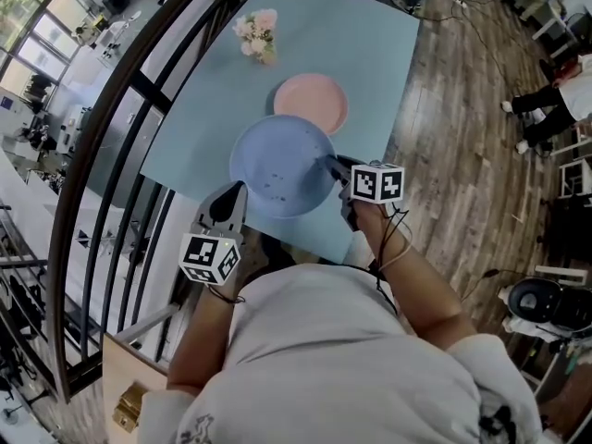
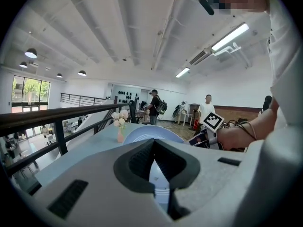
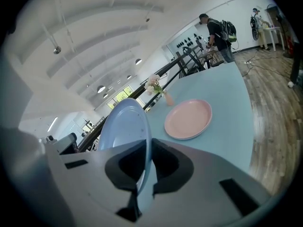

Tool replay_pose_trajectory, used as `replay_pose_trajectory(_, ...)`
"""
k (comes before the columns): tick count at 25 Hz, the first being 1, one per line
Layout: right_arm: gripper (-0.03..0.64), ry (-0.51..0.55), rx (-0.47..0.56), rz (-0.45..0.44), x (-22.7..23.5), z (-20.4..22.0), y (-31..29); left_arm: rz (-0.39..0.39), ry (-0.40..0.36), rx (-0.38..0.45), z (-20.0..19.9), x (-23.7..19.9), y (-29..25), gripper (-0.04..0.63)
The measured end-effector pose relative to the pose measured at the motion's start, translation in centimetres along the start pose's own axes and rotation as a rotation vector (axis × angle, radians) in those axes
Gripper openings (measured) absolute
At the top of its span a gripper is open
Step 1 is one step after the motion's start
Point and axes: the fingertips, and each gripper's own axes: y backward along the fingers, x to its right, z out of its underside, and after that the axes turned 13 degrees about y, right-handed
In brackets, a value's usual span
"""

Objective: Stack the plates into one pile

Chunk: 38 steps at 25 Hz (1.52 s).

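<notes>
A blue plate (image 1: 280, 166) hangs tilted above the near part of the light-blue table (image 1: 375, 54), held from both sides. My left gripper (image 1: 228, 203) is shut on its near-left rim; in the left gripper view the blue plate (image 2: 152, 133) runs between the closed jaws of the left gripper (image 2: 154, 145). My right gripper (image 1: 337, 166) is shut on the right rim, and the right gripper view shows the blue plate (image 3: 124, 124) standing on edge in the right gripper (image 3: 144, 151). A pink plate (image 1: 311, 101) (image 3: 188, 118) lies flat on the table just beyond.
A small vase of pale flowers (image 1: 256, 36) (image 3: 155, 86) (image 2: 119, 123) stands at the table's far side. A dark metal railing (image 1: 120, 155) runs along the left. Wooden floor (image 1: 462, 183) lies to the right, with people standing farther off.
</notes>
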Motion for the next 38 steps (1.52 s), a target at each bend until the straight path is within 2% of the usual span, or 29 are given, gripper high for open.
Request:
replay_pose_trajectory(3,0.021,0.005,0.014,0.001,1.2,0.2,2.4,0.007,0.022,0.022,0.0,2.6,-0.1,0.005)
replay_pose_trajectory(9,0.021,0.011,0.008,-0.002,3.2,1.8,6.9,0.010,-0.001,0.030,1.1,7.7,-0.1,0.005)
replay_pose_trajectory(15,0.021,-0.016,0.031,-0.023,4.2,2.1,9.7,0.020,-0.025,0.029,1.8,10.5,-0.7,0.005)
replay_pose_trajectory(20,0.023,-0.027,0.052,-0.004,5.6,1.7,11.6,0.038,-0.038,0.028,1.7,12.0,-1.3,0.005)
replay_pose_trajectory(27,0.023,-0.044,0.065,0.015,5.9,1.4,11.9,0.069,-0.049,0.021,1.3,12.0,-2.4,0.005)
replay_pose_trajectory(38,0.023,-0.070,0.077,0.058,4.5,0.3,9.2,0.106,-0.043,0.004,0.2,8.2,-2.4,0.005)
